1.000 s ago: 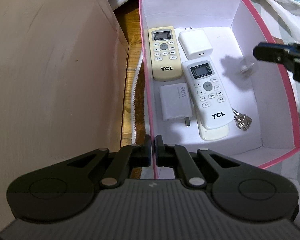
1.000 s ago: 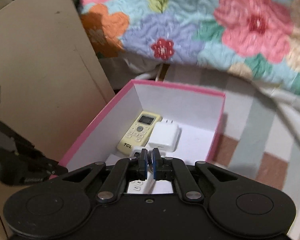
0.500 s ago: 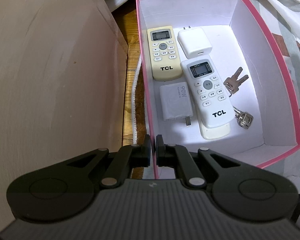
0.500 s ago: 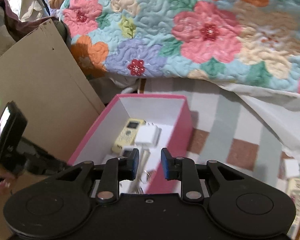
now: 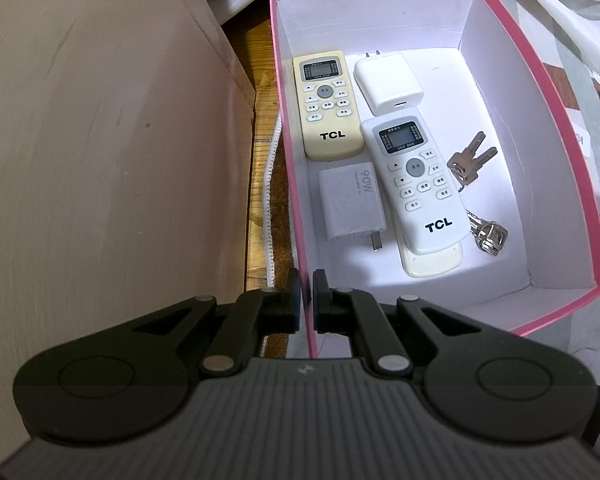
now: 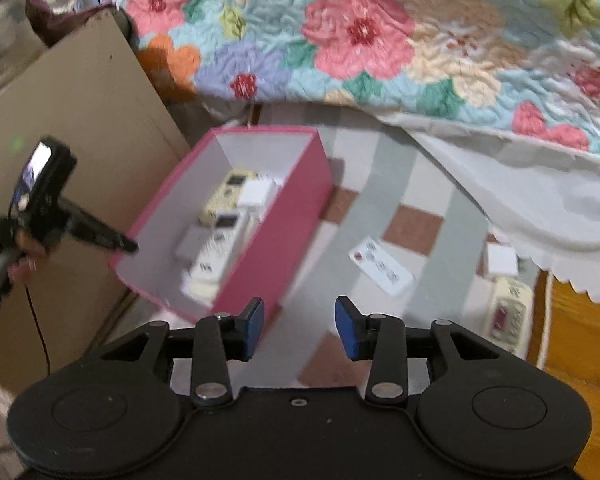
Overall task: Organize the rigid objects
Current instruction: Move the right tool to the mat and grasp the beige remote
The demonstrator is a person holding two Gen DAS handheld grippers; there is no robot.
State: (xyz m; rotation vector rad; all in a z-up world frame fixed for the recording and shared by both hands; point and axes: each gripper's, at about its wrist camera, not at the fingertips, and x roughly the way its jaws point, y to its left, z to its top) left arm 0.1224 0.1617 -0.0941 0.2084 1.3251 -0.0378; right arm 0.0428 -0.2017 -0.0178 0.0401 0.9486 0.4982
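Meanwhile left tongs [image 5: 306, 300] pinch the pink box [image 5: 300, 216] wall.

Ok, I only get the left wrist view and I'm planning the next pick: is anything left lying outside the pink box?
Observer: Yes. A cream remote lies on the checked cloth, off to the right of the pink box.
Operator: Anything else out there?
Observer: A white block, likely a charger, just beyond that remote, and a printed card nearer the box.
Operator: Is the right gripper carrying something?
Observer: No. The right gripper has its jaws opening, with nothing between them.
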